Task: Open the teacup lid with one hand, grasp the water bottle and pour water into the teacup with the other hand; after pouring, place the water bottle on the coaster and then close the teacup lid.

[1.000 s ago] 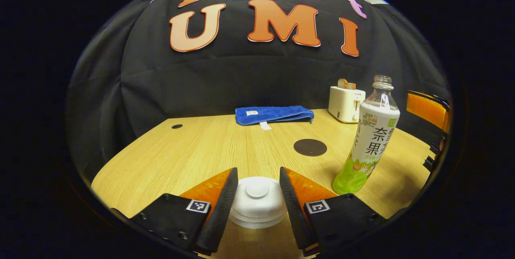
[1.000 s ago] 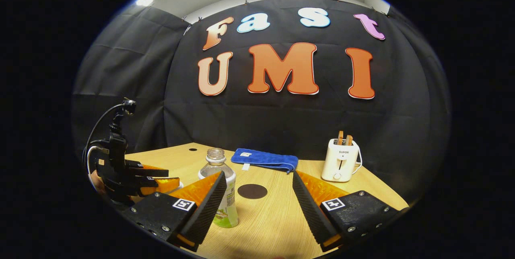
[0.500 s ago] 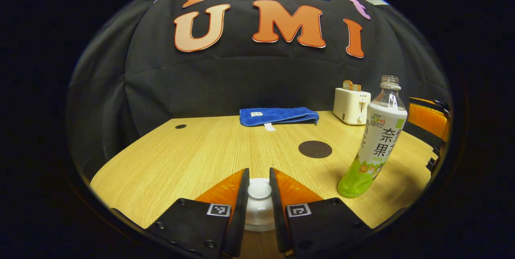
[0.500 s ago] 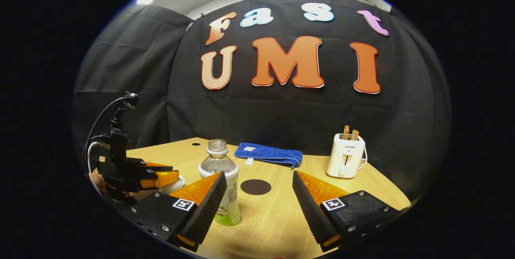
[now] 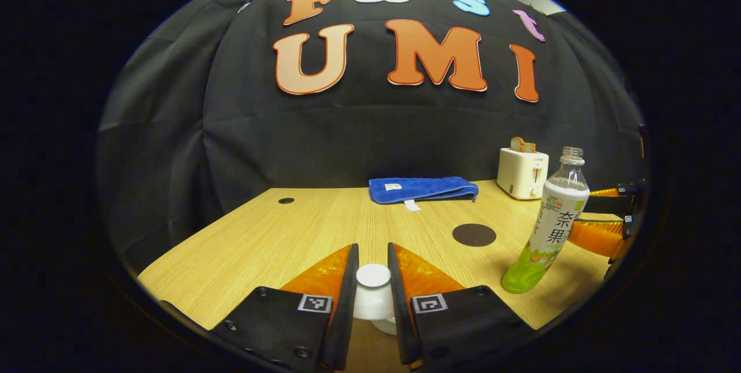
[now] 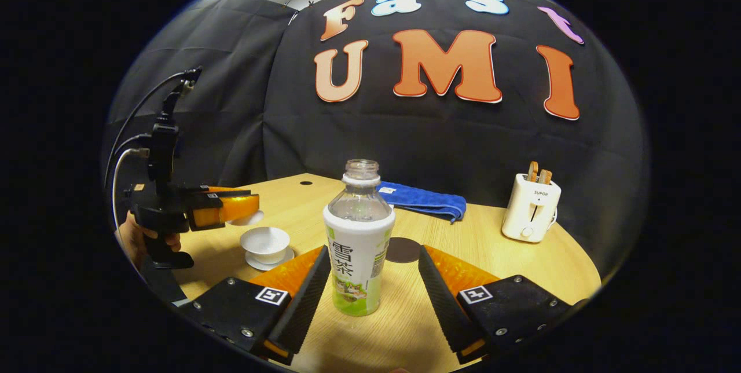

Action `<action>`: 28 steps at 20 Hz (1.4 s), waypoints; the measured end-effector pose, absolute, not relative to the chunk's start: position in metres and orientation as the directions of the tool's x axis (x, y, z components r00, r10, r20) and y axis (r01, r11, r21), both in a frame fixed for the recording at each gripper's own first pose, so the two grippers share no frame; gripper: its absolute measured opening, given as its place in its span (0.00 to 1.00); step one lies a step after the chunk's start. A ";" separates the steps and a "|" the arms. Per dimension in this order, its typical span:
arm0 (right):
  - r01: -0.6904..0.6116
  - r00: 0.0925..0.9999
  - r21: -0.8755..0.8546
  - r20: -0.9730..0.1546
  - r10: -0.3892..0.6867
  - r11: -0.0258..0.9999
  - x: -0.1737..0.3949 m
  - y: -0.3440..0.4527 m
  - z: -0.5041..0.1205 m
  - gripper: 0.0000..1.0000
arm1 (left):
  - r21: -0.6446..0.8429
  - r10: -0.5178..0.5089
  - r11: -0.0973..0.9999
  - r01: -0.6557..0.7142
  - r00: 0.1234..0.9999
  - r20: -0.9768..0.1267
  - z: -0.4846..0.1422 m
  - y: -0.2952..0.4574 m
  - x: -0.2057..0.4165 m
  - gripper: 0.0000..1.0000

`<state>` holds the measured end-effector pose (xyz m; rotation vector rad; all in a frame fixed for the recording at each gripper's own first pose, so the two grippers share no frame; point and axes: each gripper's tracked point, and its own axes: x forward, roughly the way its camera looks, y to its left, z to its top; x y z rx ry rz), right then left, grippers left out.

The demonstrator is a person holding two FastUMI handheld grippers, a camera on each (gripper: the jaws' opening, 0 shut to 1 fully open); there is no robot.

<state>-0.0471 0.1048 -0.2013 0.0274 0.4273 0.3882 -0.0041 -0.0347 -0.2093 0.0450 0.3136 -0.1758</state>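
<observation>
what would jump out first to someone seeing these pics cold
In the right gripper view, the uncapped water bottle stands upright on the wooden table between the open fingers of the right gripper. To its left, the left gripper holds the white lid above the open teacup. Behind lie a dark coaster, a blue towel and a white toaster.

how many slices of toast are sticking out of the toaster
2, both upright in the top slots of the white toaster at the table's far right, side by side: toast slices. More may sit hidden inside.
</observation>
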 end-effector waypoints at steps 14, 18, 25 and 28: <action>-0.308 0.808 0.188 -0.466 0.361 0.932 -0.036 0.137 -0.247 0.63 | 0.027 -0.082 0.995 0.095 0.948 -0.308 -0.214 0.024 -0.003 0.36; -0.294 0.814 0.174 -0.469 0.341 0.940 -0.035 0.137 -0.246 0.61 | 0.020 -0.076 0.996 0.085 0.950 -0.302 -0.214 0.034 -0.004 0.34; -0.318 0.875 -0.094 -0.414 0.253 0.944 -0.022 0.128 -0.222 0.61 | 0.020 -0.064 0.997 0.073 0.954 -0.294 -0.214 0.048 -0.009 0.36; -0.342 0.896 -0.306 -0.391 0.210 0.889 -0.014 0.128 -0.213 0.61 | 0.032 -0.052 0.997 0.063 0.958 -0.281 -0.209 0.058 -0.012 0.36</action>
